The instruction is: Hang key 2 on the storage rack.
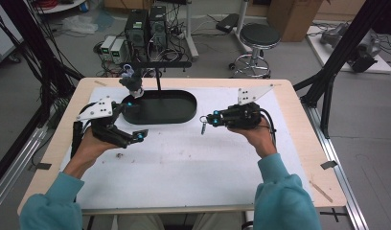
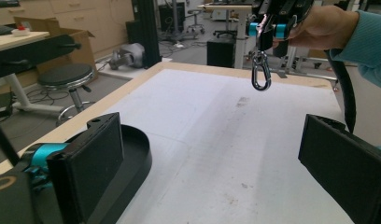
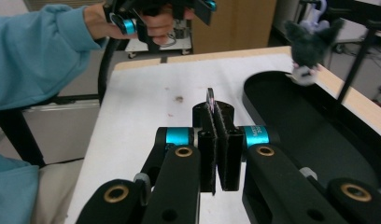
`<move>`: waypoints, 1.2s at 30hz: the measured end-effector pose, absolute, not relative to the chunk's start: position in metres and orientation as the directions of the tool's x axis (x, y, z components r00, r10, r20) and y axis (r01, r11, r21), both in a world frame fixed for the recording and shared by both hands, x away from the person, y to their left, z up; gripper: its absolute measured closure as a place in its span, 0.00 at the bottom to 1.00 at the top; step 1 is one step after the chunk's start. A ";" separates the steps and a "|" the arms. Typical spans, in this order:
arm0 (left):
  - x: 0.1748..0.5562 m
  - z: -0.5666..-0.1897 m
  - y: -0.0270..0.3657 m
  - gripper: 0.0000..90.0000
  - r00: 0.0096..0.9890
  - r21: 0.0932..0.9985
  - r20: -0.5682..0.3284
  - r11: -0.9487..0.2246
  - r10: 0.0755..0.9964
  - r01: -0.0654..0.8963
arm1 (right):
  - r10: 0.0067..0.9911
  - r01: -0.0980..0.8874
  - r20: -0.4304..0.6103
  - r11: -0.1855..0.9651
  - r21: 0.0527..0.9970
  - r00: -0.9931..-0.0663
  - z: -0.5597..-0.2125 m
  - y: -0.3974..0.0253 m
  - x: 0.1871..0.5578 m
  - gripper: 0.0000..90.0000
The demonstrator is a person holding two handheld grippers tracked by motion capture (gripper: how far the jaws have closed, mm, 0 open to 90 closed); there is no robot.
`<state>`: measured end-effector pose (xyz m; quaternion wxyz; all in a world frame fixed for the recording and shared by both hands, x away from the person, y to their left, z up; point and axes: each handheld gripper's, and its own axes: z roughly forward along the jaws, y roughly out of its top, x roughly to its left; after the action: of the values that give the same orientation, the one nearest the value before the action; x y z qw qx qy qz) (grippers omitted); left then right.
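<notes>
A small metal snap hook [image 1: 203, 126] dangles above the white mat [image 1: 184, 158], and my right gripper [image 1: 209, 119] is shut on its ring. In the left gripper view the snap hook [image 2: 261, 74] hangs from the right gripper [image 2: 265, 29], held by a hand at the top. In the right gripper view the ring's edge [image 3: 210, 97] pokes out between the closed jaws of the right gripper [image 3: 219, 122]. My left gripper [image 1: 135, 120] is open and holds nothing, one jaw over the near end of the black oval tray [image 1: 181, 112]. Its pads [image 2: 93, 165] stand wide apart.
A grey and purple plush toy [image 1: 131, 82] hangs from a black stand's bar [image 1: 160, 63] over the tray's left end; the plush toy [image 3: 310, 44] appears in the right gripper view too. The tray's rim [image 2: 141, 156] lies by the left jaw. A stool [image 1: 258, 36] stands beyond the table.
</notes>
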<state>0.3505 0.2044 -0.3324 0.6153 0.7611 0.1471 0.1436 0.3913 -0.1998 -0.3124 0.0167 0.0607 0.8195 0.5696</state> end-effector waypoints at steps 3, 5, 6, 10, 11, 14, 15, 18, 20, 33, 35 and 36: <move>0.353 -0.331 0.196 0.08 0.925 0.979 0.035 -0.200 0.378 0.045 | 0.098 0.075 0.044 0.344 0.936 -0.994 -0.311 -0.189 0.392 0.99; 0.355 -0.330 0.190 0.08 0.930 0.979 0.032 -0.199 0.366 0.044 | 0.085 0.065 0.038 0.345 0.936 -0.996 -0.310 -0.183 0.393 0.99; 0.356 -0.330 0.188 0.08 0.932 0.979 0.033 -0.201 0.361 0.044 | 0.076 0.067 0.043 0.347 0.935 -0.996 -0.309 -0.179 0.393 0.99; 0.359 -0.330 0.178 0.10 0.943 0.978 0.020 -0.204 0.332 0.051 | 0.053 0.055 0.038 0.348 0.936 -0.998 -0.308 -0.169 0.394 0.99; 0.360 -0.329 0.176 0.10 0.946 0.977 0.023 -0.210 0.325 0.048 | 0.049 0.057 0.043 0.352 0.934 -0.998 -0.308 -0.167 0.394 0.99; 0.361 -0.329 0.169 0.11 0.952 0.976 0.014 -0.210 0.305 0.053 | 0.036 0.045 0.034 0.350 0.936 -0.999 -0.308 -0.162 0.395 0.99; 0.362 -0.328 0.167 0.11 0.954 0.976 0.011 -0.210 0.300 0.055 | 0.036 0.048 0.038 0.352 0.935 -0.999 -0.308 -0.161 0.395 0.99; 0.364 -0.328 0.162 0.13 0.962 0.978 -0.004 -0.200 0.273 0.061 | 0.026 0.052 0.046 0.358 0.932 -0.999 -0.309 -0.157 0.396 0.99; 0.365 -0.328 0.159 0.16 0.965 0.977 -0.007 -0.202 0.262 0.062 | 0.018 0.047 0.043 0.357 0.933 -0.999 -0.309 -0.154 0.396 0.99; 0.368 -0.328 0.150 0.44 0.980 0.981 -0.034 -0.180 0.198 0.070 | -0.002 0.030 0.033 0.346 0.938 -0.999 -0.309 -0.146 0.395 0.99; 0.369 -0.327 0.147 0.48 0.979 0.981 -0.057 -0.171 0.195 0.091 | -0.004 0.038 0.042 0.350 0.936 -0.999 -0.309 -0.146 0.394 0.99; 0.369 -0.327 0.146 0.49 0.980 0.981 -0.058 -0.173 0.193 0.092 | -0.009 0.031 0.036 0.348 0.937 -0.999 -0.309 -0.145 0.395 0.99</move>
<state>0.3688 0.1456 -0.3271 0.6363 0.7648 0.0931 0.0394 0.3946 -0.1451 -0.3091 -0.0175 0.0066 0.8209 0.5708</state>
